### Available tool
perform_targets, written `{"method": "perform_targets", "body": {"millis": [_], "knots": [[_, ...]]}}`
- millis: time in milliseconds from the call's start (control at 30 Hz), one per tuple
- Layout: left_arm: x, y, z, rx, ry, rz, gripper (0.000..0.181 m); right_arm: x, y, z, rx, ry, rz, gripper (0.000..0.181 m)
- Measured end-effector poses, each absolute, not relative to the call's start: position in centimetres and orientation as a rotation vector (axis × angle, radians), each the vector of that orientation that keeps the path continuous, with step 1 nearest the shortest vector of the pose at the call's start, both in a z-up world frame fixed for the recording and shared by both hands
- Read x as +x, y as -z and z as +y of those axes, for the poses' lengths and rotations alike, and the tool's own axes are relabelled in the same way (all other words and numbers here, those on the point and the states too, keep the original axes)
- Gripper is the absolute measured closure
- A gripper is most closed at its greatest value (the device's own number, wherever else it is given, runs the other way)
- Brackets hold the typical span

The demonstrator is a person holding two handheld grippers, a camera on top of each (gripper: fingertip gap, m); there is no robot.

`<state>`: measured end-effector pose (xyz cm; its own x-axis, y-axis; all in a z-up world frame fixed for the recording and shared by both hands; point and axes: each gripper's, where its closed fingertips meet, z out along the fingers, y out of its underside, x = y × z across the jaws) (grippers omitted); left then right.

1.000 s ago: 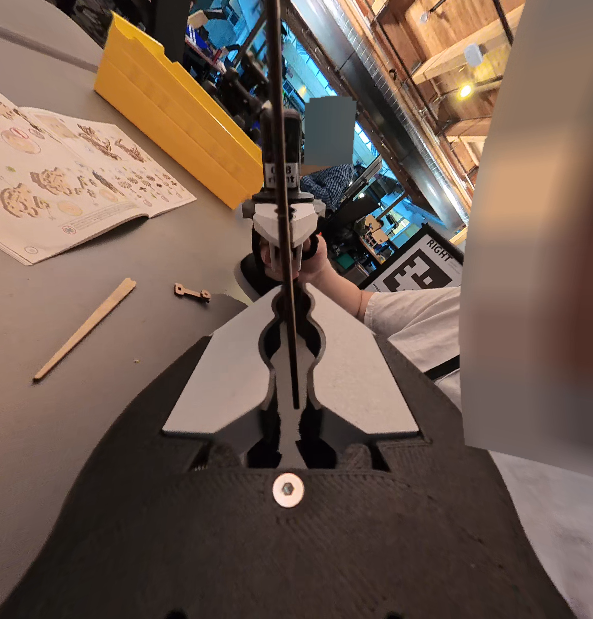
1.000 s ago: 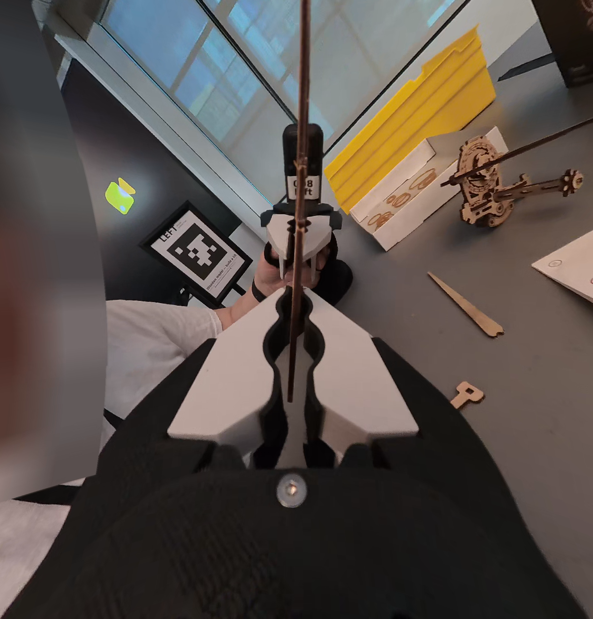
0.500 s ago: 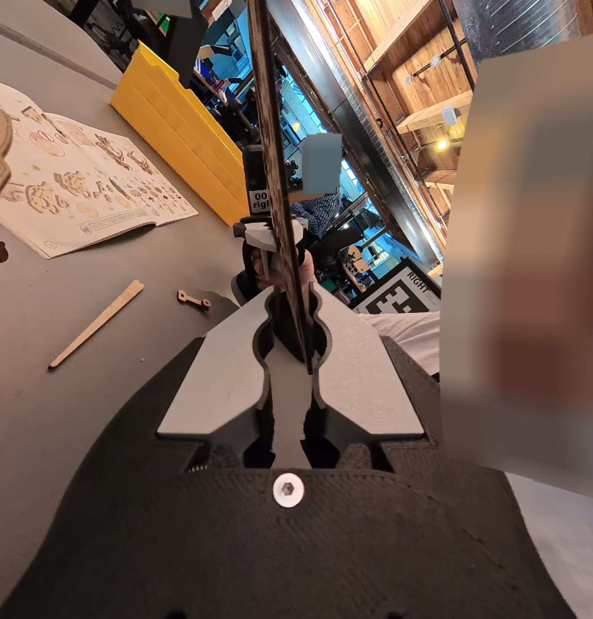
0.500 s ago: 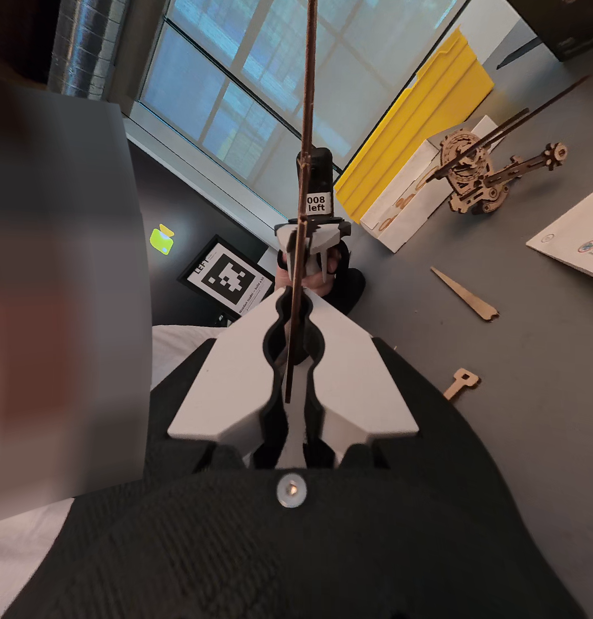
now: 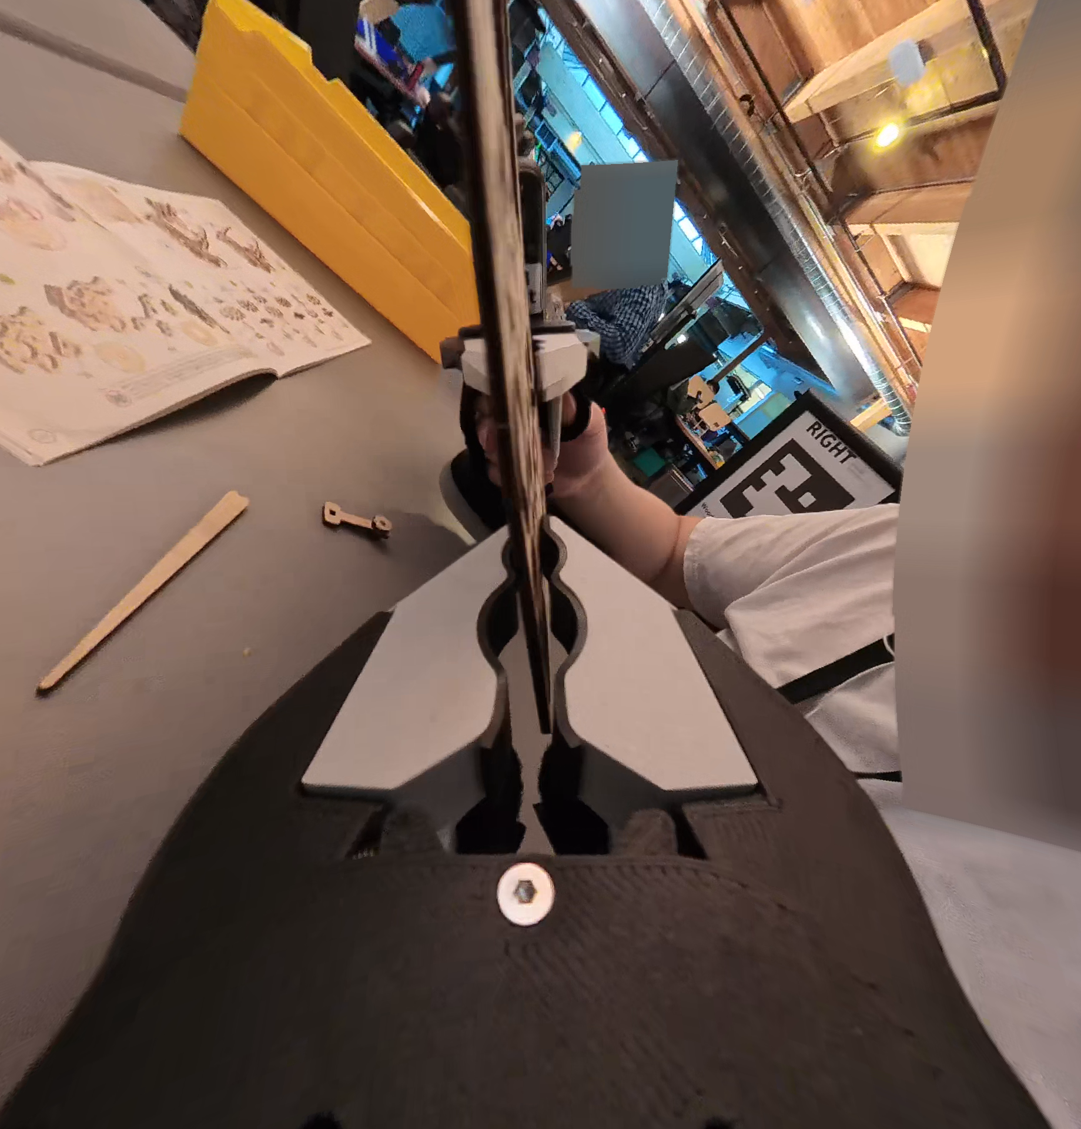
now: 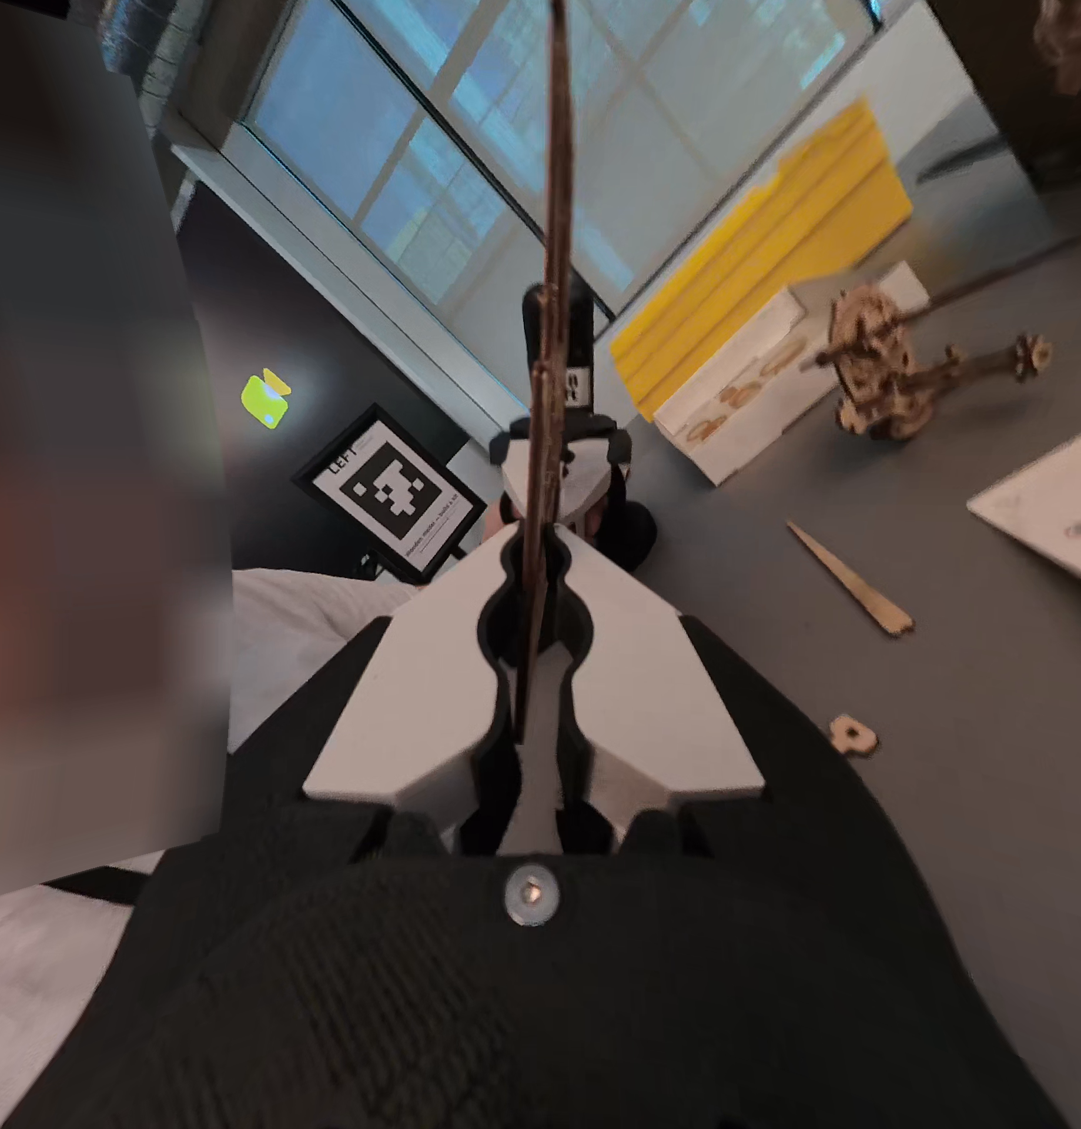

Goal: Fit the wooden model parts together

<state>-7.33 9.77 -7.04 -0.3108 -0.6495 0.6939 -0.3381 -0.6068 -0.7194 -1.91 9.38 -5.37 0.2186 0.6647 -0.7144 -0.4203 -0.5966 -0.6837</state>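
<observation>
- Left claw (image 5: 528,550): fingers closed onto a thin wooden sheet (image 5: 501,305), held edge-on.
- Right claw (image 6: 535,550): closed on the same sheet, facing the left claw.
- Bare forearm (image 5: 623,525) behind right claw.

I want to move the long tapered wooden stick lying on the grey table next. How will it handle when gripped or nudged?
The tapered wooden stick looks thin and flat, so it is probably light and would slide rather than roll. Lying flush on the table, it may be hard to get fingers under. Its narrow pointed end could snap if bent.
</observation>
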Motion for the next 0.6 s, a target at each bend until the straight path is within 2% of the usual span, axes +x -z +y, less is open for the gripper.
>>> {"method": "perform_targets", "body": {"millis": [33, 133, 167, 200, 400, 500, 533, 600], "knots": [[-7.3, 6.5, 9.7, -1.656, 2.017, 1.241, 0.181, -1.9, 4.7, 9.4, -1.578, -1.498, -0.244, 0.173], [-7.4, 5.1, 10.2, -1.589, 1.932, 1.188, 0.181, -2.3, 3.8, 9.8, -1.592, -1.286, -0.254, 0.126], [-7.6, 4.5, 10.5, -1.572, 1.896, 1.156, 0.181, -2.4, 3.6, 9.9, -1.596, -1.212, -0.231, 0.118], [-7.8, 3.9, 10.8, -1.561, 1.861, 1.115, 0.181, -2.6, 3.5, 9.9, -1.591, -1.171, -0.187, 0.117], [-8.6, 3.3, 9.4, -1.538, 1.801, 0.873, 0.181, -6.7, 3.8, 9.5, -1.471, -1.283, 0.072, 0.138], [-8.9, 3.9, 8.4, -1.523, 1.851, 0.746, 0.181, -7.5, 3.7, 9.1, -1.395, -1.422, 0.136, 0.171], [-9.1, 4.2, 8.2, -1.532, 1.87, 0.716, 0.181, -7.8, 4.2, 8.9, -1.399, -1.466, 0.149, 0.178], [-9.6, 5.0, 7.9, -1.552, 1.882, 0.695, 0.18, -8.4, 4.9, 8.5, -1.413, -1.546, 0.161, 0.181]]}}
